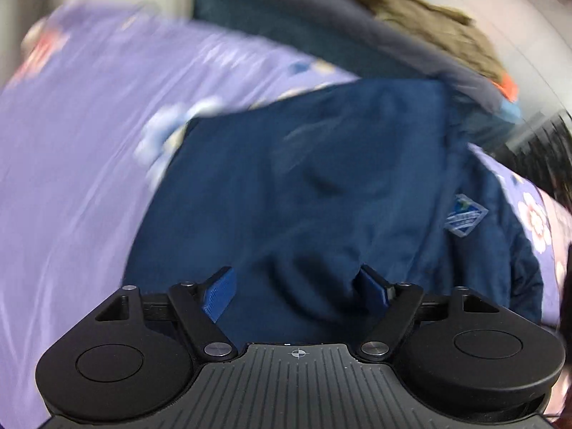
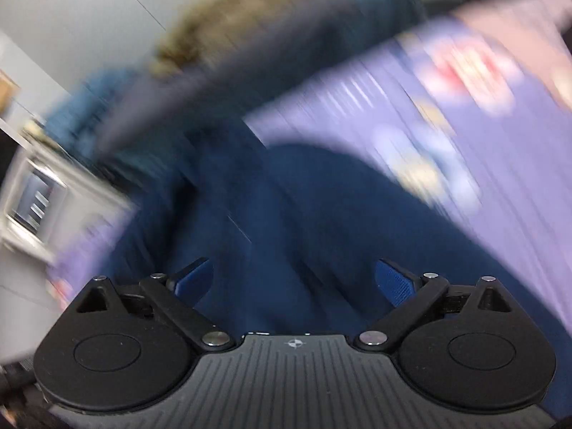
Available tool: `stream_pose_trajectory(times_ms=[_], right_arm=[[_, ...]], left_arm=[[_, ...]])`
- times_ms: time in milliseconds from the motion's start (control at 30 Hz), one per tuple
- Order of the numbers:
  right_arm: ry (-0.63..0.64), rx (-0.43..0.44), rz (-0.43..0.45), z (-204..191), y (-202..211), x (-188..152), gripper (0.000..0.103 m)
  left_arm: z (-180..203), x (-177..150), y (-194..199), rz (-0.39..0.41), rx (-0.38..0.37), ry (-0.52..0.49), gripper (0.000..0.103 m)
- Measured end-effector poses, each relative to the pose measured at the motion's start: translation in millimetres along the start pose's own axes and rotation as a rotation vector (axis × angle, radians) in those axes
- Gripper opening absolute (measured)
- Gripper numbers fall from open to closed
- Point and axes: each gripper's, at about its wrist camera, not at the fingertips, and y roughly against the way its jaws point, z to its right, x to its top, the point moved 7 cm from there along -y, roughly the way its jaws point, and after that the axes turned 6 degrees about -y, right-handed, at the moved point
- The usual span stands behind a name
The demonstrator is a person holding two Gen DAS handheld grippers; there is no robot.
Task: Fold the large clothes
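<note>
Both wrist views motion-blurred, right worse. Navy jacket (image 1: pixel 321 186) lies spread on a lilac floral sheet (image 1: pixel 71 164), diamond-shaped logo patch (image 1: pixel 466 218) visible toward its right side. Left gripper (image 1: pixel 296 291): blue pads spread apart, jacket cloth bulging up between them, not pinched. Right gripper (image 2: pixel 295 280): pads likewise wide apart above the same jacket (image 2: pixel 321 214), nothing clamped; sheet (image 2: pixel 500 178) shows to its right. Behind the jacket, a heap of other clothing, with a brown fur-like trim (image 1: pixel 422 10) on top and an orange patch (image 1: pixel 507 87) at its edge.
</note>
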Motion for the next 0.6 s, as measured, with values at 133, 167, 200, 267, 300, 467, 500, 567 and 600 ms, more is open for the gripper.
stream_pose_trajectory(times_ms=[133, 167, 200, 267, 300, 467, 500, 567, 600], right_arm=[[-0.017, -0.124, -0.093, 65.7, 5.1, -53.6, 0.099], [-0.019, -0.146, -0.104, 77.3, 8.1, -63.0, 0.099], [-0.025, -0.165, -0.107, 87.6, 9.8, -71.5, 0.1], [-0.036, -0.179, -0.111, 100.9, 11.3, -80.8, 0.1], [-0.031, -0.178, -0.112, 100.9, 11.6, -83.1, 0.1], [0.12, -0.131, -0.079, 69.5, 23.9, -86.5, 0.101], [0.165, -0.12, -0.075, 61.1, 23.0, -88.1, 0.101], [0.24, -0.097, -0.071, 49.4, 24.0, -92.6, 0.102], [0.261, -0.084, -0.073, 47.0, 22.9, -94.8, 0.102]], left_arm=[[-11.6, -28.5, 13.0, 0.017, -0.01, 0.072, 0.103], [-9.3, -27.7, 9.7, 0.015, 0.009, 0.045, 0.103], [-5.4, -19.8, 5.1, 0.009, 0.032, 0.017, 0.103], [12.8, -13.0, 11.8, -0.002, 0.062, -0.035, 0.103], [23.2, -11.1, 15.9, 0.003, 0.058, -0.061, 0.103], [79.0, -13.0, 30.6, 0.043, 0.031, -0.218, 0.103], [88.8, -16.8, 30.7, 0.036, 0.023, -0.241, 0.103], [103.4, -31.6, 31.3, 0.023, 0.039, -0.292, 0.103], [108.3, -40.2, 31.0, 0.023, 0.061, -0.326, 0.103]])
